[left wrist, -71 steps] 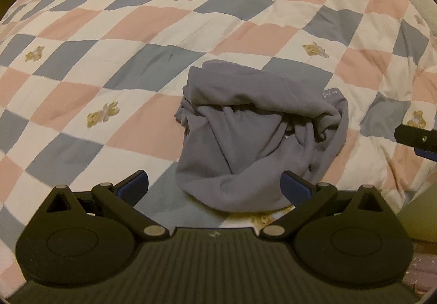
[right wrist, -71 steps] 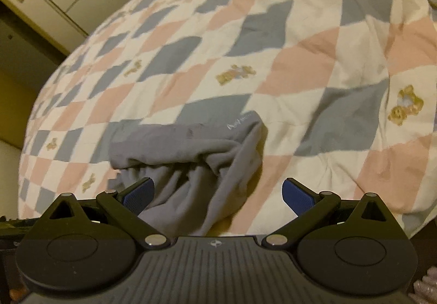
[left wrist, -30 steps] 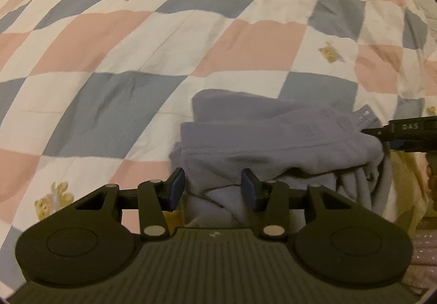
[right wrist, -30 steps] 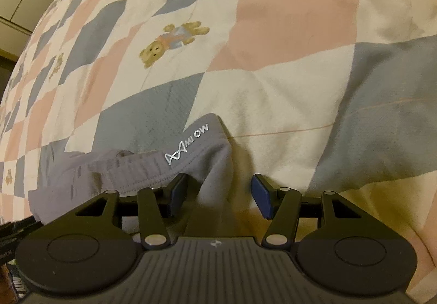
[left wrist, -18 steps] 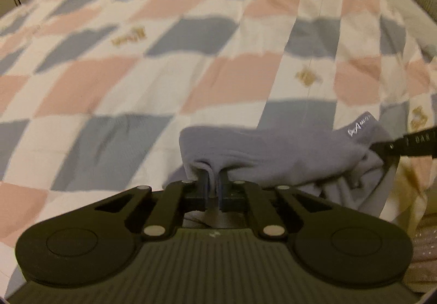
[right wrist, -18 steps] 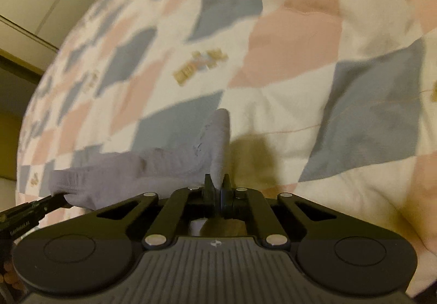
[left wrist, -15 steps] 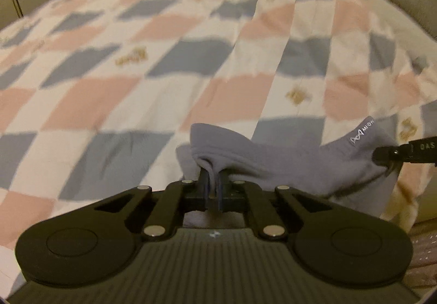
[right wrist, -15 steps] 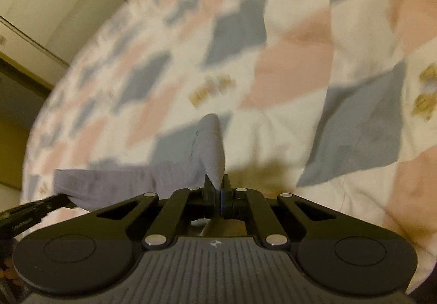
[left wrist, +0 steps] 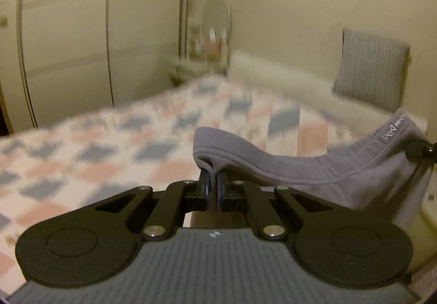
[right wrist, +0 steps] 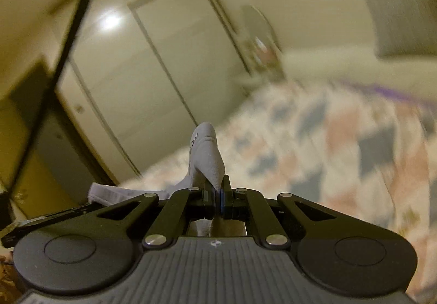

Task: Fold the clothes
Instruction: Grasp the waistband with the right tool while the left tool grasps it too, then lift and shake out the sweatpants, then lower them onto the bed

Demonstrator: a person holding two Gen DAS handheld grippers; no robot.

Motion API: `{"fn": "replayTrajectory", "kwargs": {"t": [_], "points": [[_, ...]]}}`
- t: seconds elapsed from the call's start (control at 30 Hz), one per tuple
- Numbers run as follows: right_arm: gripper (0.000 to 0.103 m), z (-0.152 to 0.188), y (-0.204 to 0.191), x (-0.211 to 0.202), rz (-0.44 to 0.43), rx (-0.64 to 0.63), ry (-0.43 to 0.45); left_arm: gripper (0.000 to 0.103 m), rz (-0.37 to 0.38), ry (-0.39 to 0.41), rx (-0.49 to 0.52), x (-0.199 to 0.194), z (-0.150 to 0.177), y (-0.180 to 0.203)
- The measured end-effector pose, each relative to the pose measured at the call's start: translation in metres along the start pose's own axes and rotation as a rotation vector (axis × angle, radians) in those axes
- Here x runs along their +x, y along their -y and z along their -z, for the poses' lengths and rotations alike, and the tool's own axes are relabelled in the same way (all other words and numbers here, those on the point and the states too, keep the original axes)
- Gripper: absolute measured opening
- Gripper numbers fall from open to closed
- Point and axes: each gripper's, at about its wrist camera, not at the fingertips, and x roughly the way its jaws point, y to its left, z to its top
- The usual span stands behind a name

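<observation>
A grey-purple garment (left wrist: 314, 167) with a white logo on its waistband hangs in the air above the bed, stretched between both grippers. My left gripper (left wrist: 213, 181) is shut on one corner of the waistband. The other gripper's tip (left wrist: 422, 152) shows at the right edge of the left wrist view, holding the logo end. In the right wrist view my right gripper (right wrist: 217, 190) is shut on the garment (right wrist: 207, 159), which sticks up between the fingers; its lower part is hidden behind the gripper body.
The bed's checked quilt (left wrist: 109, 145) in pink, grey and white lies below, blurred. A striped grey pillow (left wrist: 371, 69) leans on the far wall. Wardrobe doors (left wrist: 68, 44) stand at the left, with an oval mirror (left wrist: 217, 17) in the corner.
Both grippers closed on the garment's waistband and raised it off the quilt. The views have swung up from the bed to the room's walls and wardrobe.
</observation>
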Motion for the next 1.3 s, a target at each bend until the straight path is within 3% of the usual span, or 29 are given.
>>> {"fn": "replayTrajectory", "kwargs": {"t": [0.3, 0.53, 0.67, 0.8, 0.97, 1.1, 1.3], "points": [[0.004, -0.069, -0.118, -0.062, -0.317, -0.221, 0.227, 0.003, -0.144, 0.367, 0.016, -0.137, -0.091, -0.027], [0.004, -0.096, -0.192, -0.085, -0.531, -0.305, 0.303, 0.003, -0.28, 0.51, 0.055, -0.199, -0.156, -0.04], [0.004, -0.123, -0.219, -0.099, -0.586, -0.351, 0.388, 0.003, -0.313, 0.598, 0.087, -0.222, -0.208, -0.032], [0.004, -0.149, -0.228, -0.11, -0.557, -0.366, 0.456, 0.003, -0.303, 0.658, 0.131, -0.229, -0.254, -0.013], [0.004, -0.156, -0.188, -0.097, -0.385, -0.316, 0.398, 0.003, -0.207, 0.583, 0.177, -0.179, -0.277, 0.02], [0.004, -0.138, -0.116, -0.068, -0.194, -0.201, 0.267, 0.003, -0.075, 0.396, 0.196, -0.082, -0.249, 0.058], [0.003, -0.088, 0.037, -0.014, 0.115, 0.062, 0.046, 0.003, 0.083, 0.057, 0.223, 0.082, -0.176, 0.131]]}}
